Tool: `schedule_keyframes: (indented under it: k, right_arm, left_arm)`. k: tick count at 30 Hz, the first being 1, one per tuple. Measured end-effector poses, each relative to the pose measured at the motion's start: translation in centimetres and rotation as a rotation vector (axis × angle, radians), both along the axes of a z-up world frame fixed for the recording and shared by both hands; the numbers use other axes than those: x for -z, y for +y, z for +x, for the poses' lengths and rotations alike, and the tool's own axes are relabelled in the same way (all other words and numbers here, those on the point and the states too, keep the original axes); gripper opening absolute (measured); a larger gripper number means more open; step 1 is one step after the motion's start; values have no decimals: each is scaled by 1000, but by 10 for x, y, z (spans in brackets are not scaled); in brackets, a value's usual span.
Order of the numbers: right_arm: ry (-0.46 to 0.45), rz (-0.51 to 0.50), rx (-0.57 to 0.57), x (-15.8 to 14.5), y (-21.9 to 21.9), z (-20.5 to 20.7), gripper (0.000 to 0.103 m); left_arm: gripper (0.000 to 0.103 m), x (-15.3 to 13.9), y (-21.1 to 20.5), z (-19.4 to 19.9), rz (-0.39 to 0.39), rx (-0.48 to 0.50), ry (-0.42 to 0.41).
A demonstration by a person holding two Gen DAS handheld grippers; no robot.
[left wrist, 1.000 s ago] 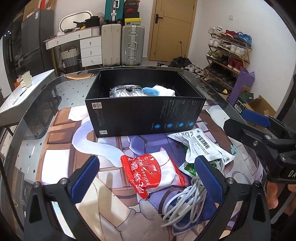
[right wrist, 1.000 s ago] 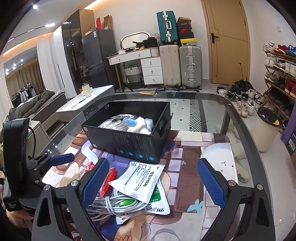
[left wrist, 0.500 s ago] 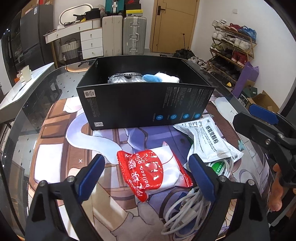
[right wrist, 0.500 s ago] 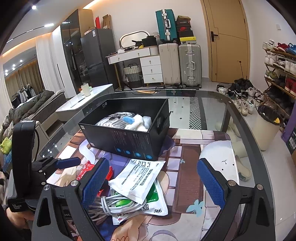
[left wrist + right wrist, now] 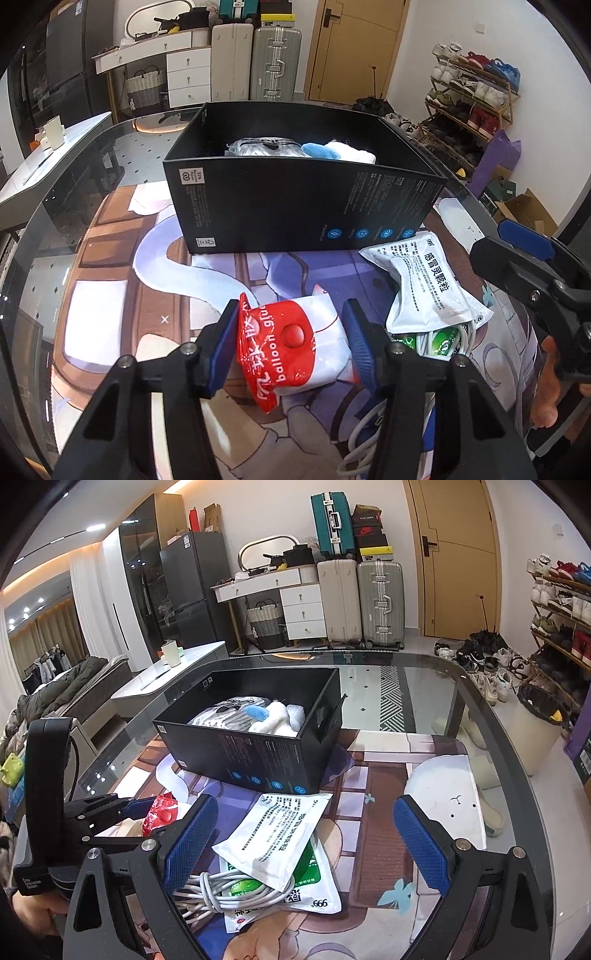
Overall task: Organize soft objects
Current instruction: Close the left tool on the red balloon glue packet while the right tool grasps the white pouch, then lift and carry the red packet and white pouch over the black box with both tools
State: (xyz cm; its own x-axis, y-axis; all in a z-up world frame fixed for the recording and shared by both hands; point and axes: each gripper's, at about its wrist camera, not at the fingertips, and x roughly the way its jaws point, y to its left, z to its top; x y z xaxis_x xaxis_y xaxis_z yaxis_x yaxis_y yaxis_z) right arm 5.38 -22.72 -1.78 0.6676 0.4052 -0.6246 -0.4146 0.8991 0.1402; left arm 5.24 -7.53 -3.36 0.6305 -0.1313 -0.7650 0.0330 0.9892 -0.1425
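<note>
My left gripper (image 5: 291, 343) is shut on a red and white balloon glue pouch (image 5: 291, 347), both blue pads pressing its sides just above the mat. The pouch also shows in the right wrist view (image 5: 160, 812). A black box (image 5: 295, 199) stands behind it, holding silver and white soft items and a blue one (image 5: 317, 150). A white medicine packet (image 5: 428, 284) lies to the right over a green packet (image 5: 317, 878) and a coiled white cable (image 5: 225, 890). My right gripper (image 5: 303, 845) is open and empty above those packets.
The glass table (image 5: 417, 675) carries a printed mat (image 5: 376, 782). A white round shape (image 5: 443, 790) lies on the mat at the right. Suitcases, a dresser and a shoe rack stand beyond the table.
My left gripper moved forward and down and closed on the balloon glue pouch, which now stands bunched between the pads. The right gripper stayed open, nearly still.
</note>
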Motion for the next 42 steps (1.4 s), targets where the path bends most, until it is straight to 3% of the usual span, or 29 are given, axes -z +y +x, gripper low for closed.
schedule_keyframes:
  k: [13, 19, 23, 28, 34, 42]
  right_arm:
    - [79, -55, -18, 14, 26, 13, 95]
    - [119, -108, -33, 25, 44, 21, 85]
    - [139, -148, -44, 33, 56, 23, 70]
    - [139, -162, -46, 36, 63, 25, 60]
    - [148, -170, -60, 37, 66, 24, 40]
    - [134, -174, -59, 35, 61, 24, 30]
  left_arm:
    - [52, -1, 14, -4, 1, -16, -2]
    - [52, 0, 26, -6, 2, -22, -3]
    - [52, -1, 30, -7, 8, -25, -4]
    - [52, 0, 35, -8, 2, -28, -4]
    - [52, 0, 34, -8, 10, -28, -5]
    - [52, 0, 34, -9, 17, -27, -6]
